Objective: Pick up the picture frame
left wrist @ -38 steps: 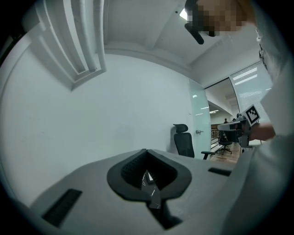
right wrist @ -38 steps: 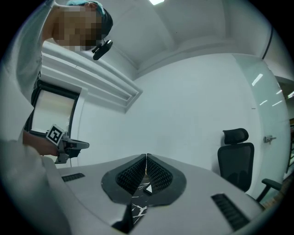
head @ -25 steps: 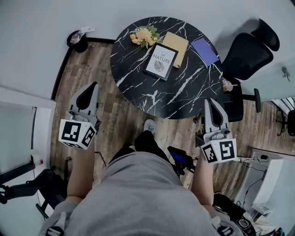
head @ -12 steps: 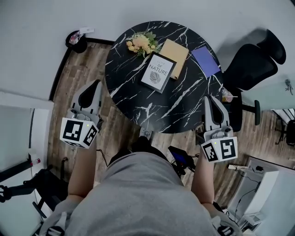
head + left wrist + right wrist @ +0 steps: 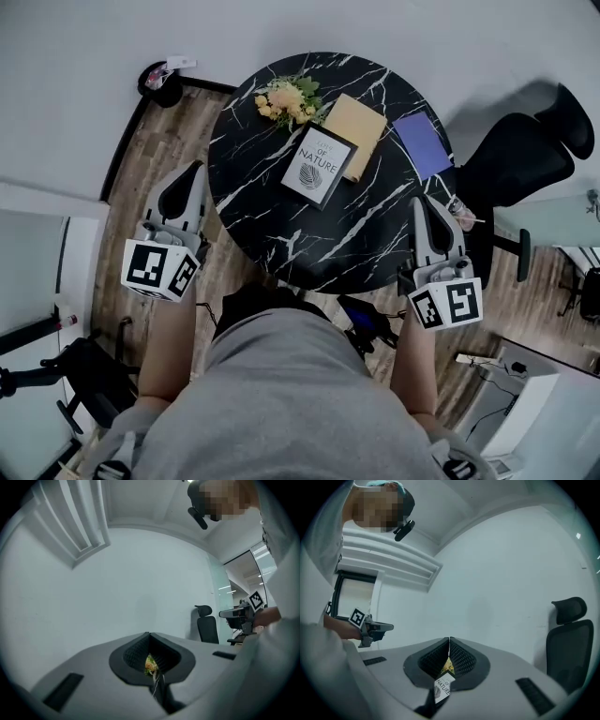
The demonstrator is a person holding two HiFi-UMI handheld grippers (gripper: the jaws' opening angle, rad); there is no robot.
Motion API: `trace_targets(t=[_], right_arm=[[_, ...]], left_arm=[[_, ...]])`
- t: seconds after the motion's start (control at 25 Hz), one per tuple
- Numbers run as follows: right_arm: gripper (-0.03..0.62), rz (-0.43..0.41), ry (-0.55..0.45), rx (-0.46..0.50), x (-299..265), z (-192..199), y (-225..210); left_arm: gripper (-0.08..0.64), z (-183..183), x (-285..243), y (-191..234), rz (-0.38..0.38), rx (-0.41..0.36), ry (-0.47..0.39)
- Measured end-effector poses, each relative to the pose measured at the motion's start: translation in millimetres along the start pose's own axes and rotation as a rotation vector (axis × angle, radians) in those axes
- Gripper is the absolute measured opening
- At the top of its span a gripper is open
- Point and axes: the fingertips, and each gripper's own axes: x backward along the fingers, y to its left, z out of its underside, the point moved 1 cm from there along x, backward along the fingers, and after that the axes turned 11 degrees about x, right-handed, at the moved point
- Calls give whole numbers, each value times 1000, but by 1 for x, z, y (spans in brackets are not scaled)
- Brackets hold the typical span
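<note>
The picture frame [image 5: 319,166] lies flat near the middle of the round black marble table [image 5: 281,234], untouched, with the left gripper [image 5: 190,176] held level beside the table's left edge and the right gripper [image 5: 423,208] at its right edge, both with jaws together and empty.

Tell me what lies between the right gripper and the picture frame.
Nothing but bare marble tabletop separates the right gripper from the picture frame, in the head view; the tan folder and purple notebook lie beyond that stretch.

Picture frame [image 5: 442,686] mostly hidden behind right claw [image 5: 449,641]
</note>
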Motion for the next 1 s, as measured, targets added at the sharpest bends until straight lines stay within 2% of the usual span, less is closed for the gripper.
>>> trace_targets(t=[0.36, 0.6, 0.84, 1.0], right_arm=[[26, 7, 15, -16, -24, 7, -8], [26, 88, 44, -65, -36, 9, -12], [26, 123, 60, -14, -64, -2, -5], [26, 163, 55, -15, -74, -10, -6]], left_arm=[[6, 3, -32, -4, 70, 2, 27], [6, -13, -56, 4, 146, -35, -11], [6, -39, -82, 20, 207, -104, -36], [7, -42, -100, 27, 251, -88, -34]])
